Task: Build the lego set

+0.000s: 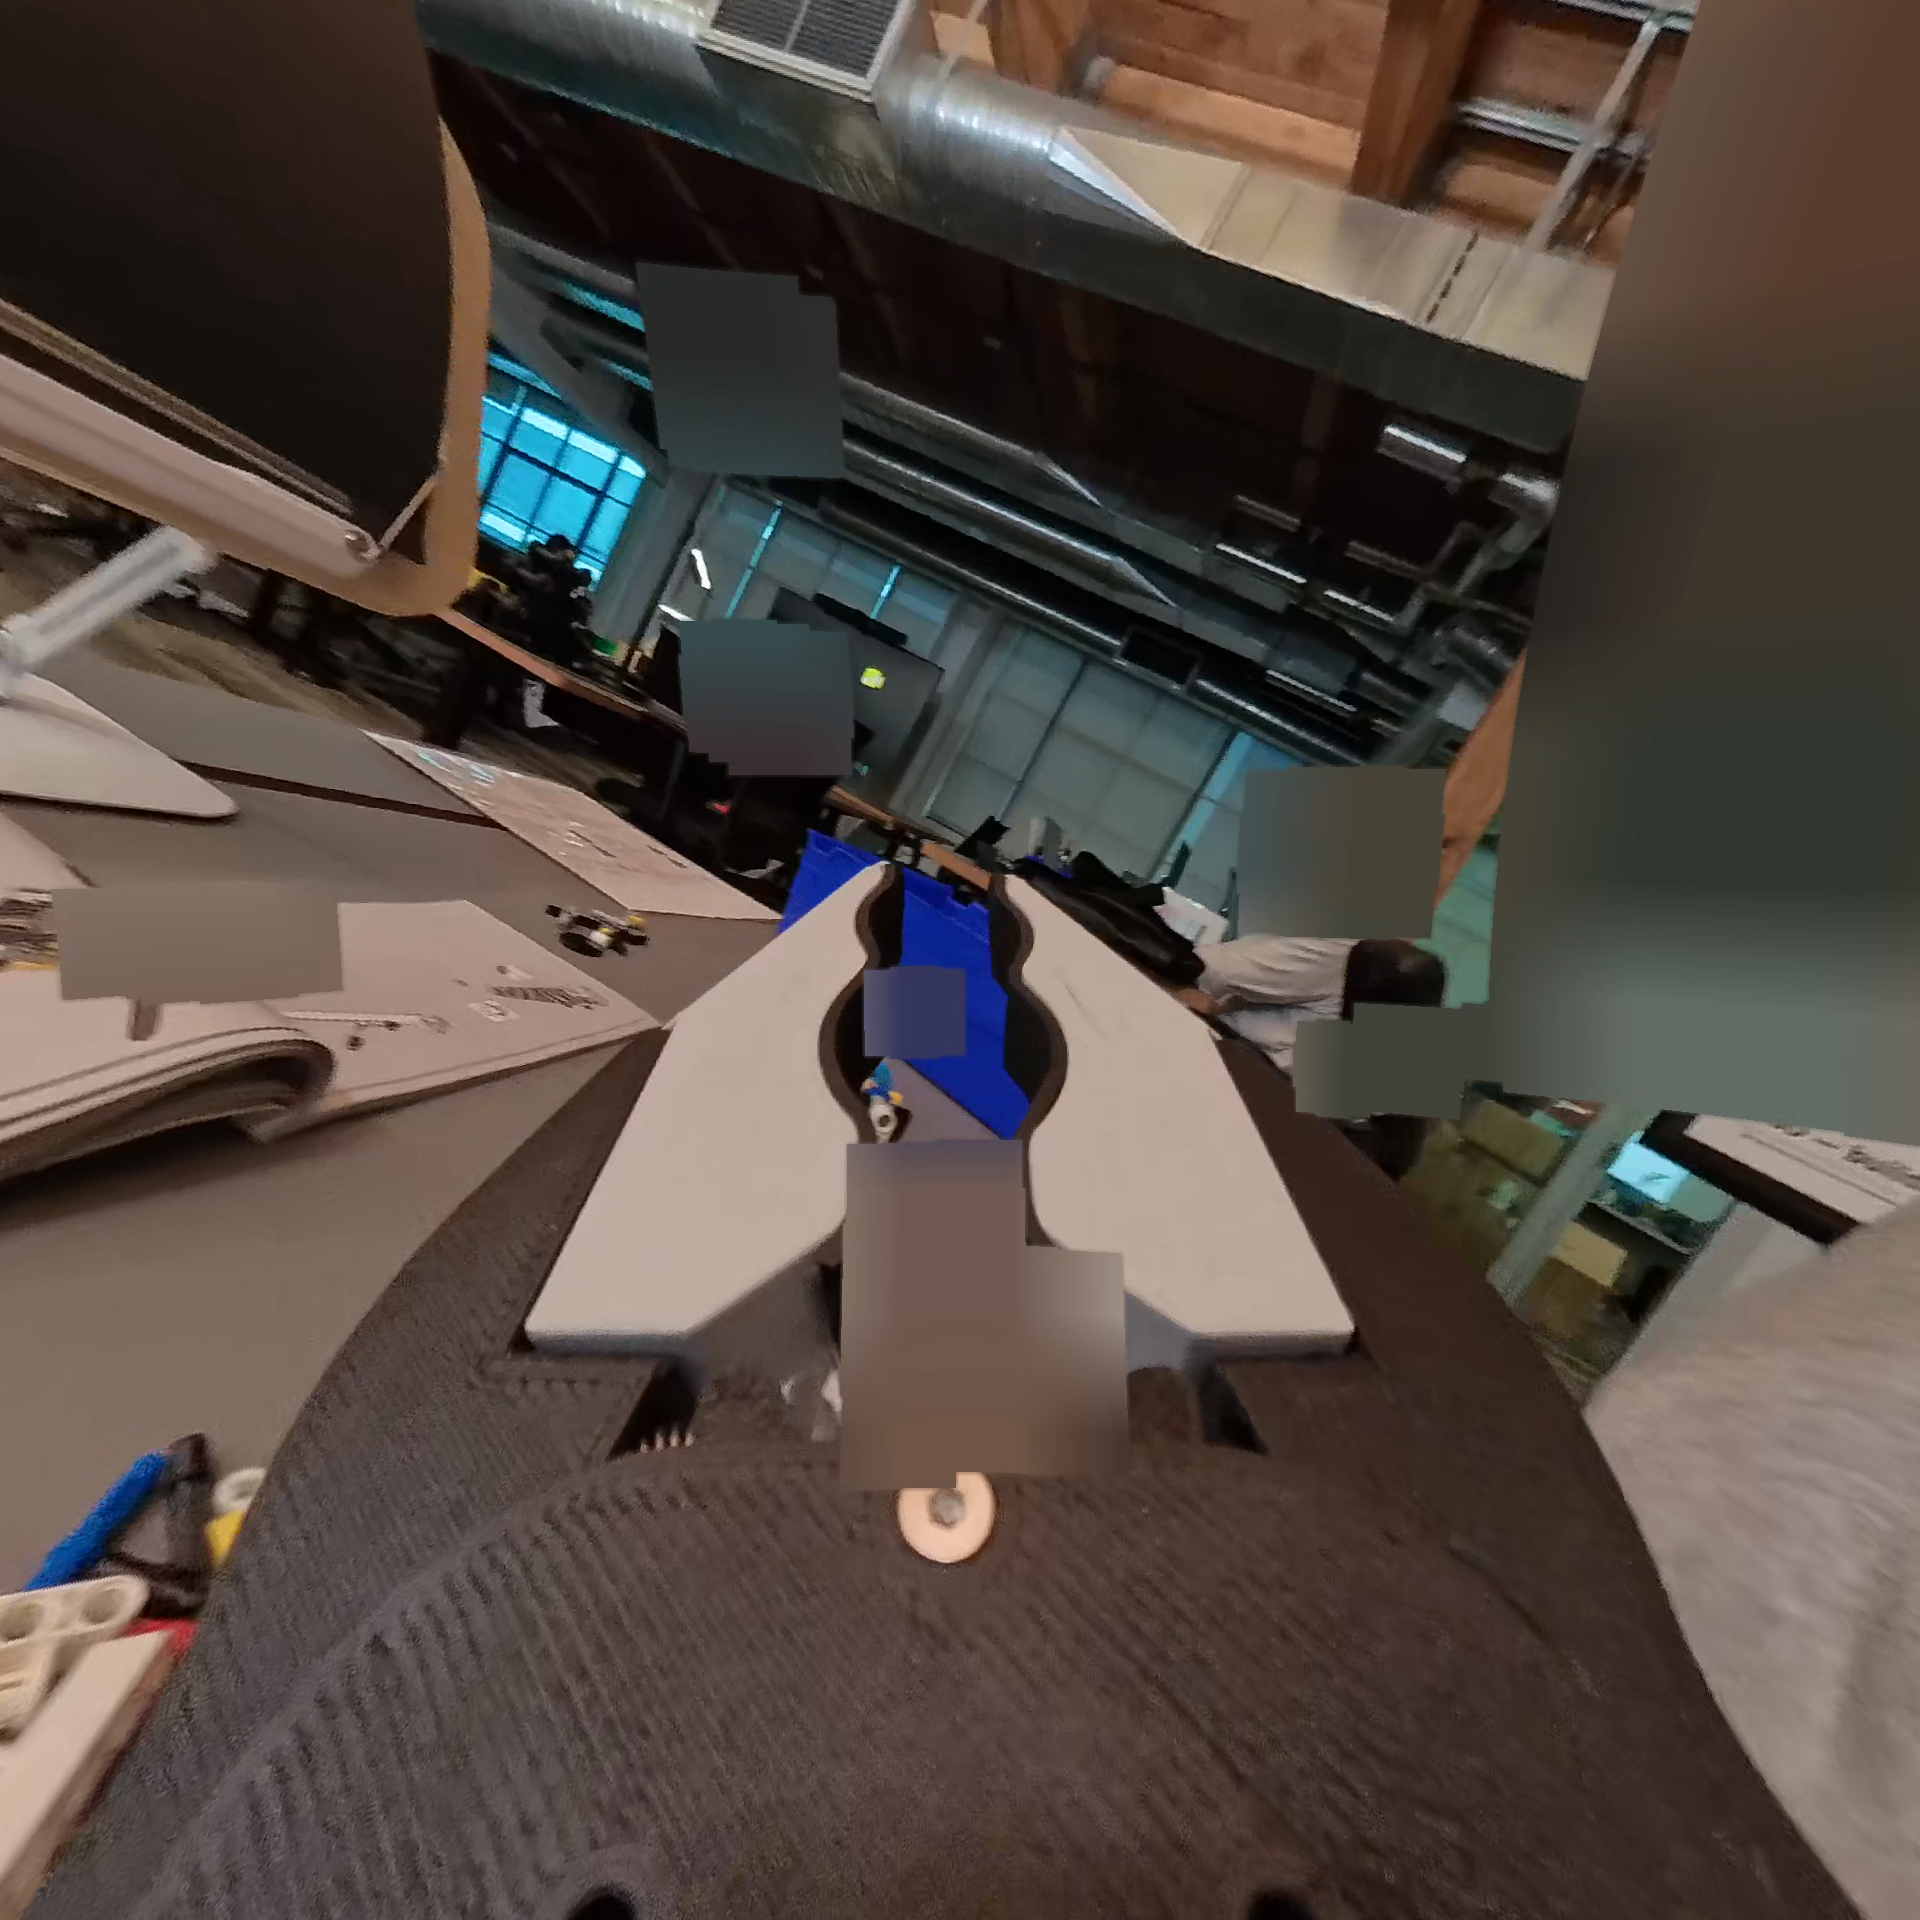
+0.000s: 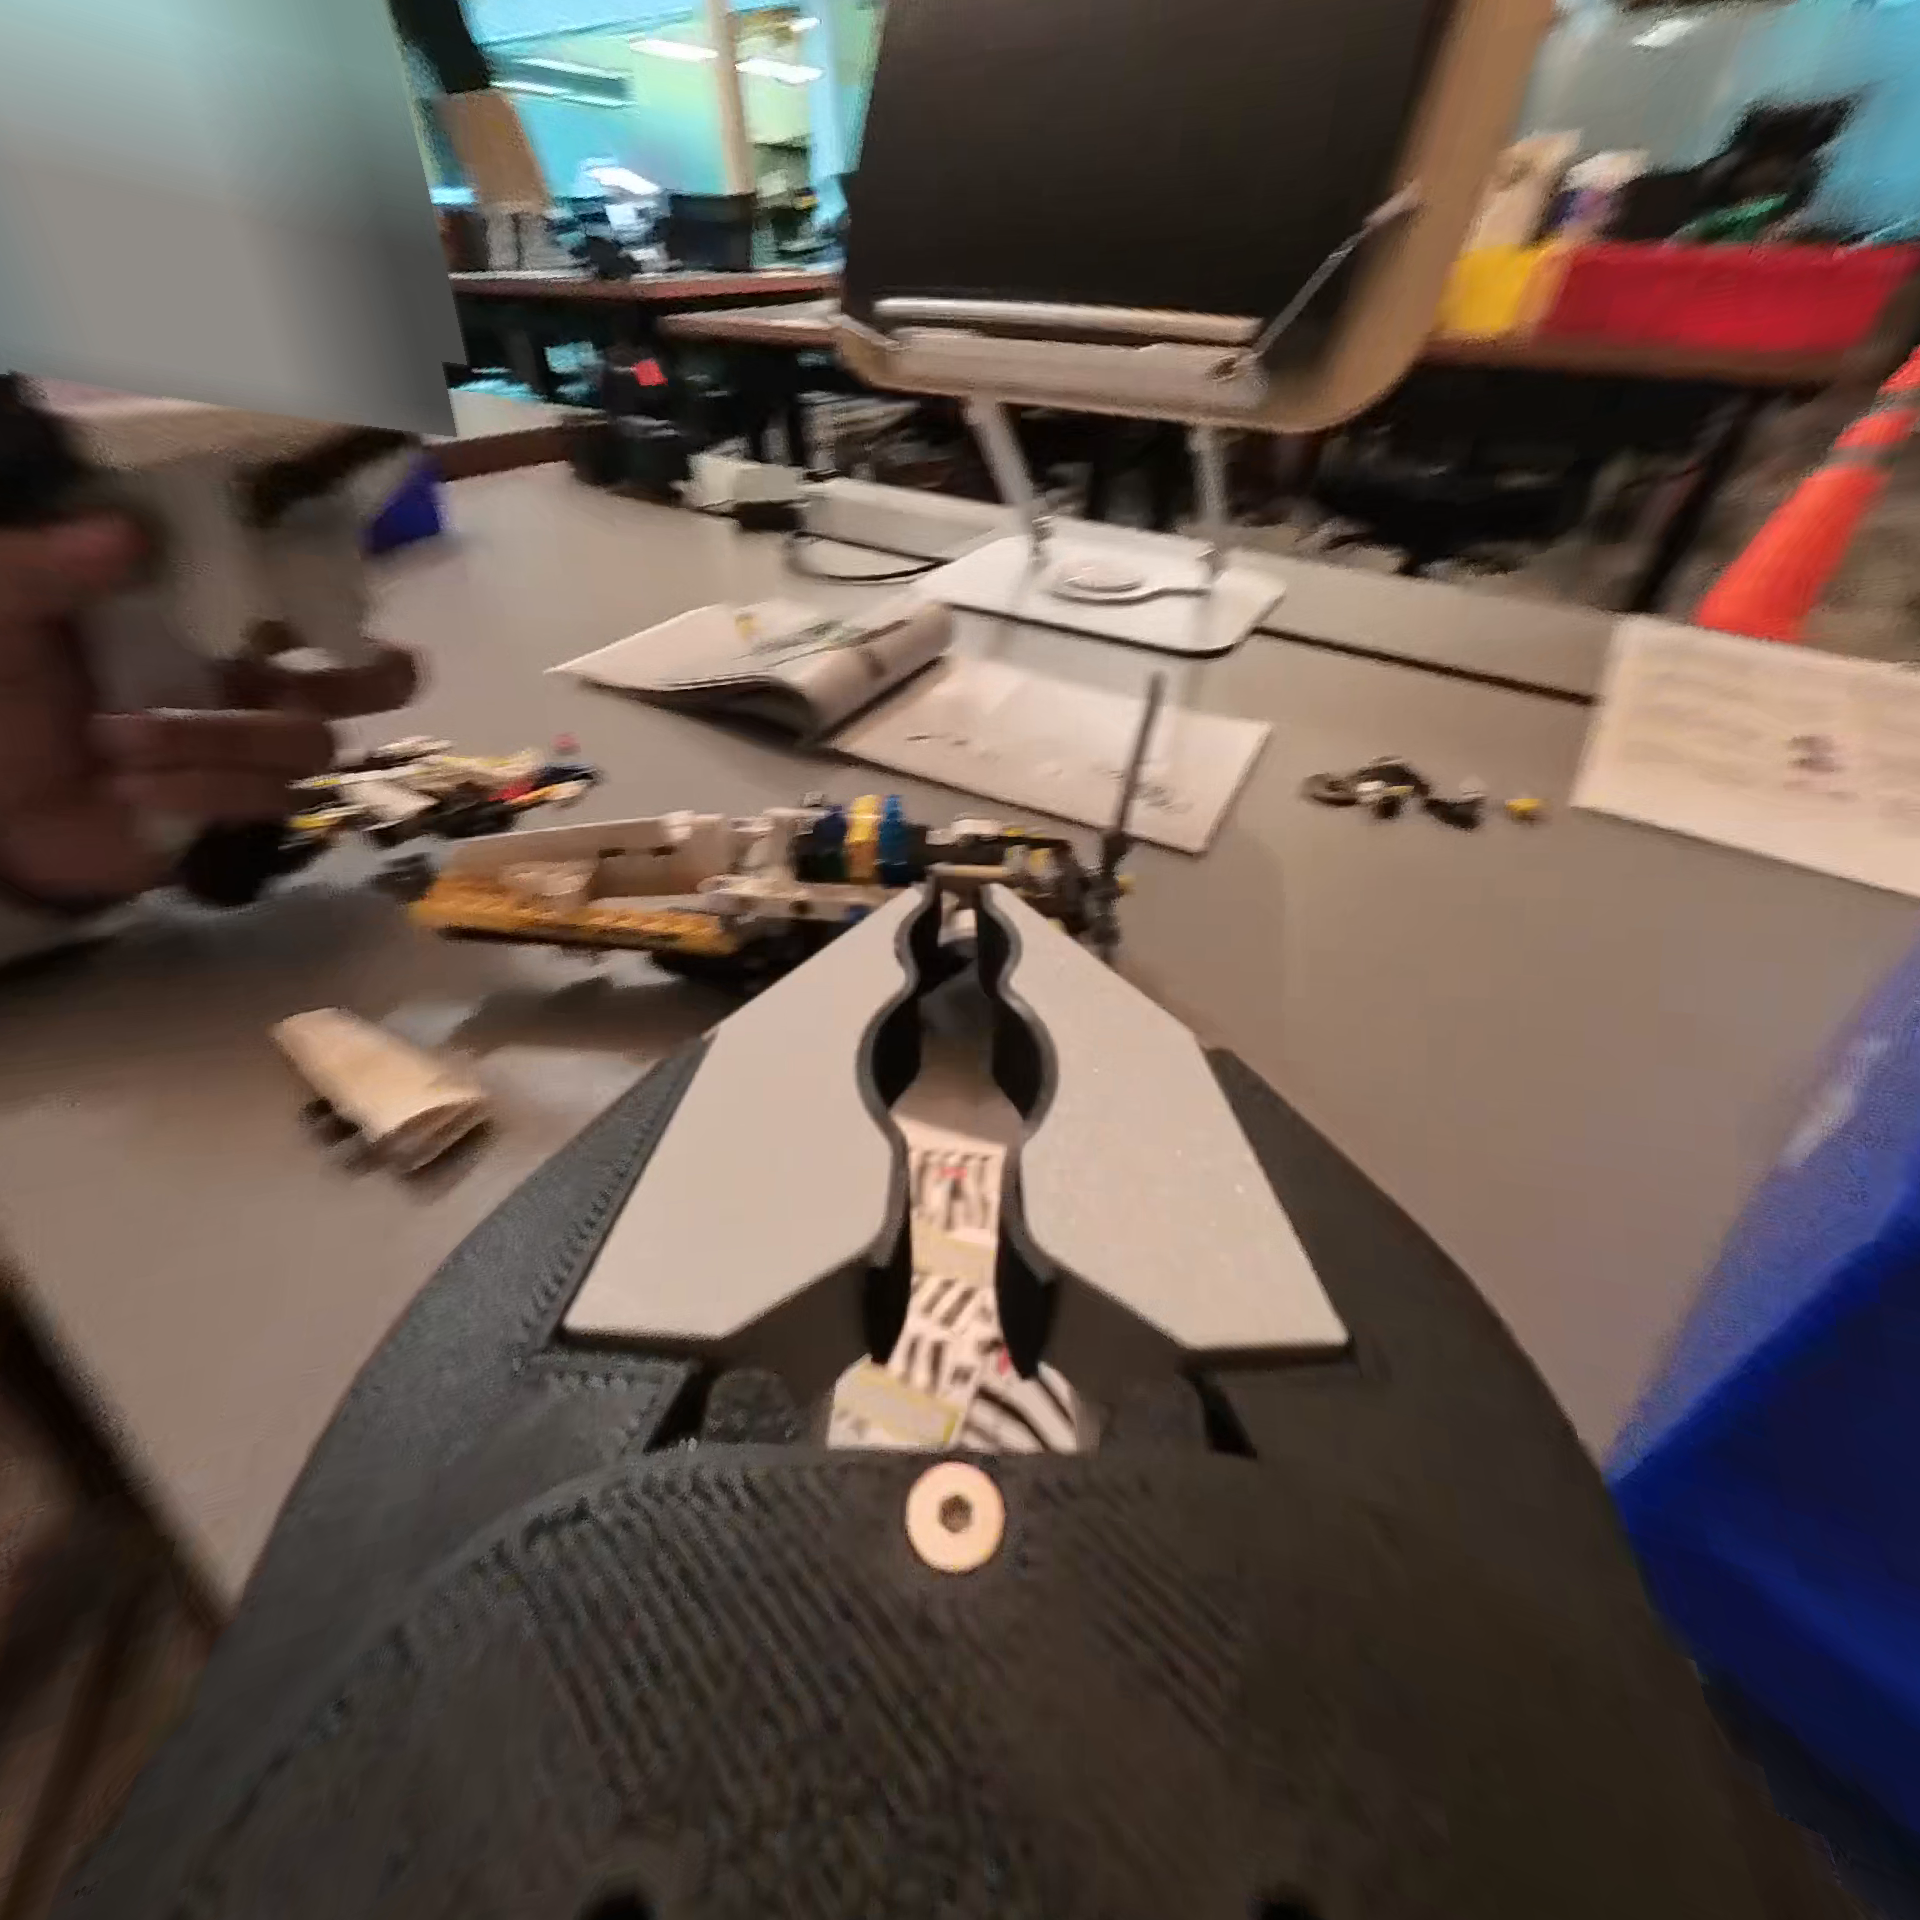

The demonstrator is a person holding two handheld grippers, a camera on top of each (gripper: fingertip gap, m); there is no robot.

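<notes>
Left gripper [image 1: 943, 894] raised, tilted, fingers parted, nothing grasped, right gripper [image 2: 958, 902] parted, empty, tips just before lego model [image 2: 727, 883] at frame centre, grey table [image 2: 1455, 1039].

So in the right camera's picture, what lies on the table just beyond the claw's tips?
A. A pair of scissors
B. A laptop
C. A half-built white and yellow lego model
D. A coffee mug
C: the lego model, white and yellow with blue and yellow pieces on top, lies on the grey table just past the tips of the right claw.
</notes>
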